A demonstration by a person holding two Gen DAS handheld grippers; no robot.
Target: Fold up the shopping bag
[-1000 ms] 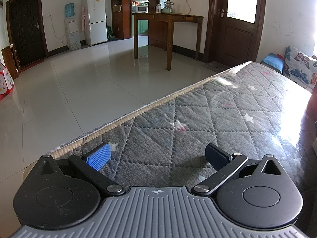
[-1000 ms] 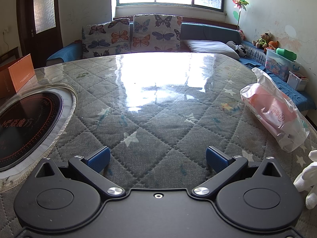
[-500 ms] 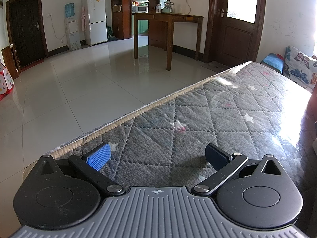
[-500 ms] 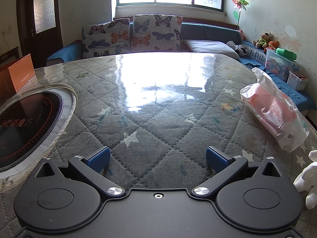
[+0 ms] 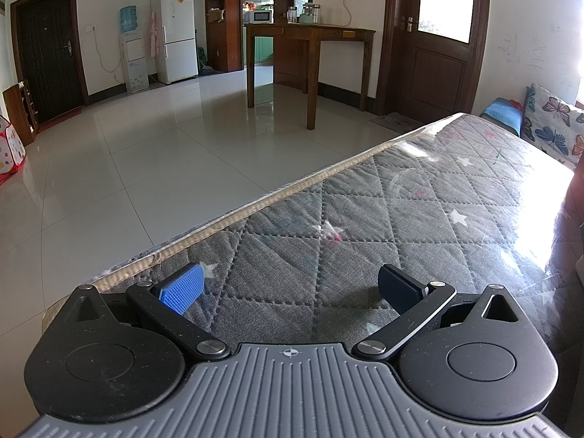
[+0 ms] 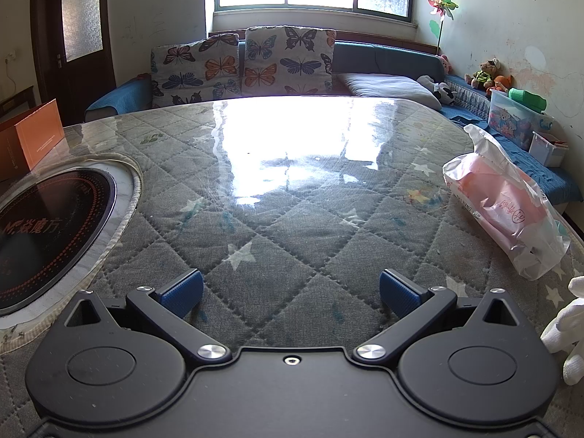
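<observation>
Right wrist view shows the quilted surface [image 6: 292, 219] under glossy film, then the shopping bag [image 6: 503, 208] lying crumpled near its right edge, well apart from the right gripper [image 6: 290, 294], whose fingers are spread wide and empty. So are the left gripper [image 5: 292, 288] fingers (its view shows no bag). Slick film and loose plastic could let the bag skid off the edge when pinched
</observation>
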